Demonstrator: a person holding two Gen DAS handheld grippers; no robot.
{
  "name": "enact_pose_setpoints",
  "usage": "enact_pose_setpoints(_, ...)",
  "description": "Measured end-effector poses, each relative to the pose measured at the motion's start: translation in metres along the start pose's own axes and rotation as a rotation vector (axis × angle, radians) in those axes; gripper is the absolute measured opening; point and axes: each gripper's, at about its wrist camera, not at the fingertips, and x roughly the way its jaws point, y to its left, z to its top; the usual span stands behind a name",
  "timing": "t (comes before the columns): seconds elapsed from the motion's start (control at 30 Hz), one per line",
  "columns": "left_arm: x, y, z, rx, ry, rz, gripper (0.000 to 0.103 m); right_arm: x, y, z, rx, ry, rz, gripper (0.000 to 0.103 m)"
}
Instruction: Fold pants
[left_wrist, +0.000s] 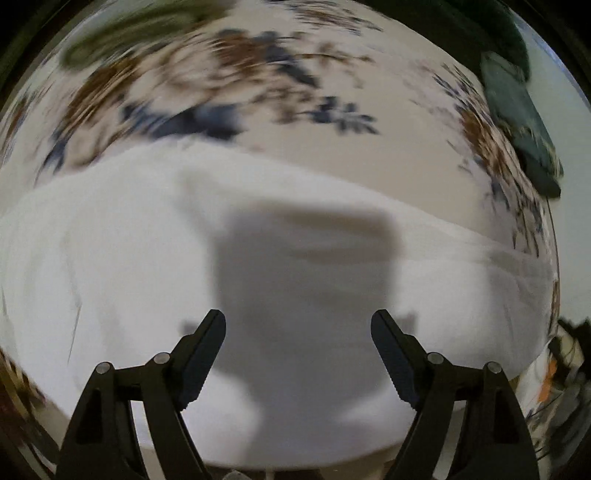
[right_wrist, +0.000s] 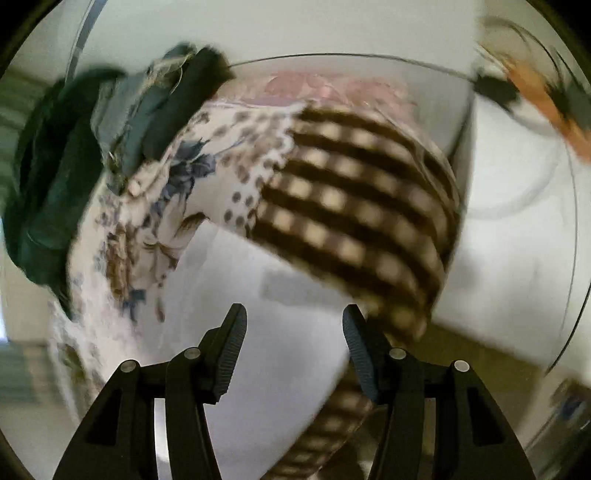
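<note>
White soft cloth pants (left_wrist: 122, 266) spread flat over floral-printed bedsheet (left_wrist: 399, 110), beneath left gripper (left_wrist: 298, 325) and right gripper (right_wrist: 294, 317), both with jaws apart and empty, brown-and-cream checked fabric (right_wrist: 354, 206) past the pants, dark green bundled cloth (right_wrist: 55, 177) at the sheet's edge.

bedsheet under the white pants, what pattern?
White bedsheet with blue and brown floral print, clearest in the left wrist view beyond the white pants.

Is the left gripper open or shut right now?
Open. The left gripper has its jaws standing wide apart above the white pants, with nothing between them.
</note>
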Motion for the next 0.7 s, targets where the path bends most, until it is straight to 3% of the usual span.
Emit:
enact_pose_setpoints(0.1, 0.012, -0.020, 0.007, 0.050, 0.004, 0.005, 0.080, 0.006, 0.003, 0.004, 0.066, 0.043, 0.011, 0.057)
enact_pose_setpoints(0.27, 0.046, -0.022, 0.001, 0.075, 0.056, 0.035, 0.080, 0.019, -0.008, -0.040, 0.103, 0.064, -0.003, 0.057)
enact_pose_setpoints(0.4, 0.053, -0.024, -0.001, 0.109, 0.045, -0.005, 0.103, 0.046, -0.028, -0.066, 0.162, 0.144, 0.123, 0.057)
enact_pose_setpoints(0.47, 0.058, -0.026, -0.002, 0.131, 0.052, 0.008, 0.103, 0.061, -0.032, -0.072, 0.204, 0.134, 0.255, 0.057)
enact_pose_setpoints(0.57, 0.064, -0.029, 0.000, 0.152, 0.063, 0.034, 0.103, 0.058, -0.030, -0.069, 0.236, 0.038, 0.419, 0.057)
enact_pose_setpoints(0.63, 0.066, -0.030, 0.001, 0.148, 0.060, 0.046, 0.103, 0.060, -0.023, -0.064, 0.220, 0.021, 0.472, 0.057)
enact_pose_setpoints(0.7, 0.067, -0.032, 0.000, 0.140, 0.038, 0.060, 0.103, 0.074, -0.015, -0.058, 0.180, 0.048, 0.457, 0.058)
